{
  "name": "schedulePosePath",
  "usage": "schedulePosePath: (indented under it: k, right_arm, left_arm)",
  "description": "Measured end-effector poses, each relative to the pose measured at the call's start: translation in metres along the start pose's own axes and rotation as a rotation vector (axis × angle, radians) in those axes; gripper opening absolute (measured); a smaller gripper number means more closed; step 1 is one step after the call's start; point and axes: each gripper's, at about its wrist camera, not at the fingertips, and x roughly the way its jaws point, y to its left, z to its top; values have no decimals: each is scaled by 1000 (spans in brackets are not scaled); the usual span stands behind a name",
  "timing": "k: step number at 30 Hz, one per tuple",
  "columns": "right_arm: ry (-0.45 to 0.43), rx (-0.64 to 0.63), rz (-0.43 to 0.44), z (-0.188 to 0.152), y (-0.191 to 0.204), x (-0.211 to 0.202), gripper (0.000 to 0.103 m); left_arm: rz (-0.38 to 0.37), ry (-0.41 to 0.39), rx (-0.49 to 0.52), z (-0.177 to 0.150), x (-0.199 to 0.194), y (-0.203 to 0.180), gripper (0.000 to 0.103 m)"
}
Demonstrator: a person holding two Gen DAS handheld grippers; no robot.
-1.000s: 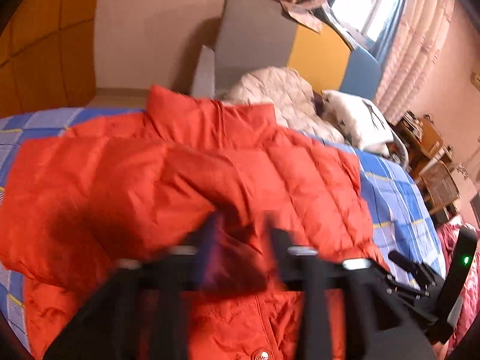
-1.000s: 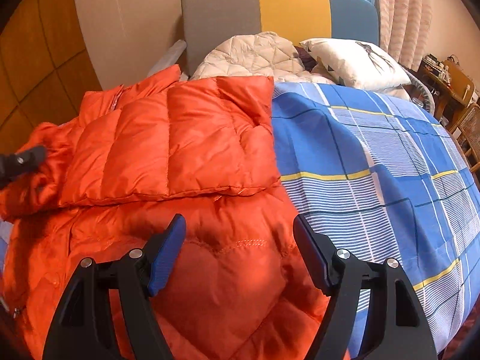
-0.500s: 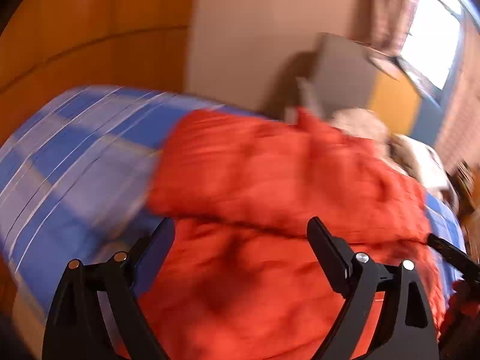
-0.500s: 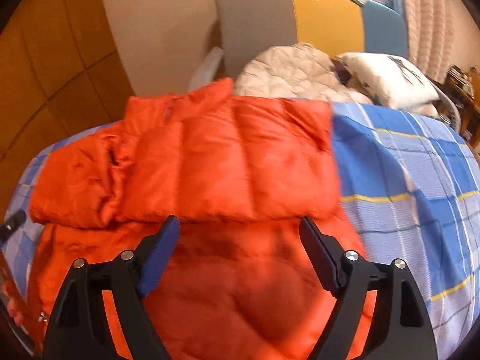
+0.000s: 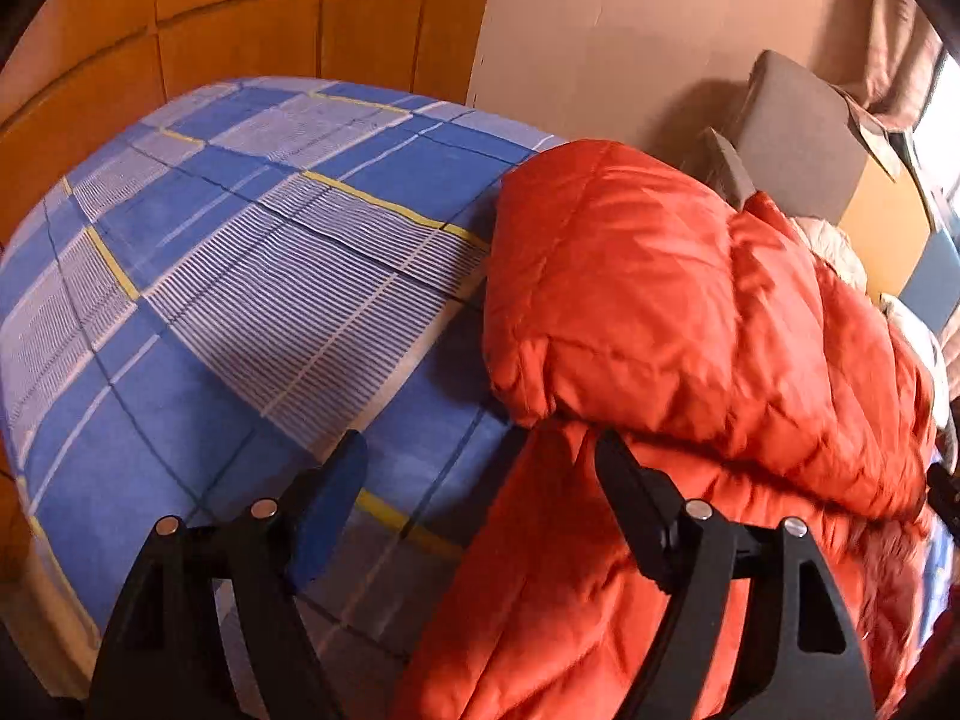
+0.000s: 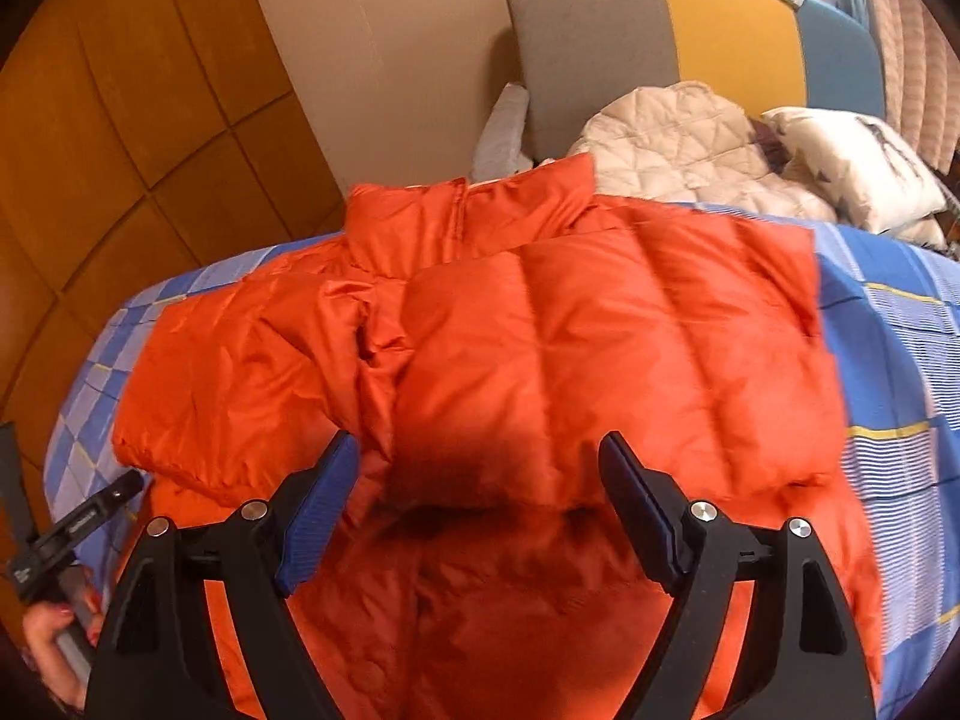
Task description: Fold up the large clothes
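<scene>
the orange jacket [image 6: 600, 360] lies on the bed [image 5: 240, 252]; left tongs [image 5: 480, 486] closing on nothing, right tongs [image 6: 480, 480] gaping empty.

- orange puffer jacket [image 6: 540, 360], quilted, lies flat on blue plaid bedsheet [image 6: 900, 360]
- both sleeves folded across chest, collar up toward far edge
- lower hem nearest camera, unfolded

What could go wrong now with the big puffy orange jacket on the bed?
1. The puffy orange quilted jacket has its sleeves folded over the chest, and neither gripper holds them. Springy padding might let them pop back open.
2. The left gripper, its jaws closing, hangs half over the blue checked bedsheet, so it could pinch sheet along with the jacket edge.
3. The right gripper is open over the slippery middle; a grab there might bunch the fold.
</scene>
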Motion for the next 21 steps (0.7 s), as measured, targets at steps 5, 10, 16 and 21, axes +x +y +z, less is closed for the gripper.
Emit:
schedulePosePath:
  k: [5, 10, 16, 21]
  right_arm:
    - [19, -8, 41, 9, 19, 20, 66]
    - [41, -20, 105, 10, 28, 32, 22]
    - [-85, 7, 31, 28, 6, 1, 4]
    - [-69, 26, 31, 32, -13, 6, 4]
  left_arm:
    - [6, -4, 6, 4, 9, -6, 77]
    - [0, -5, -2, 8, 11, -10, 77]
    - [1, -17, 11, 13, 10, -11, 79]
    - [28, -42, 30, 15, 12, -18, 81]
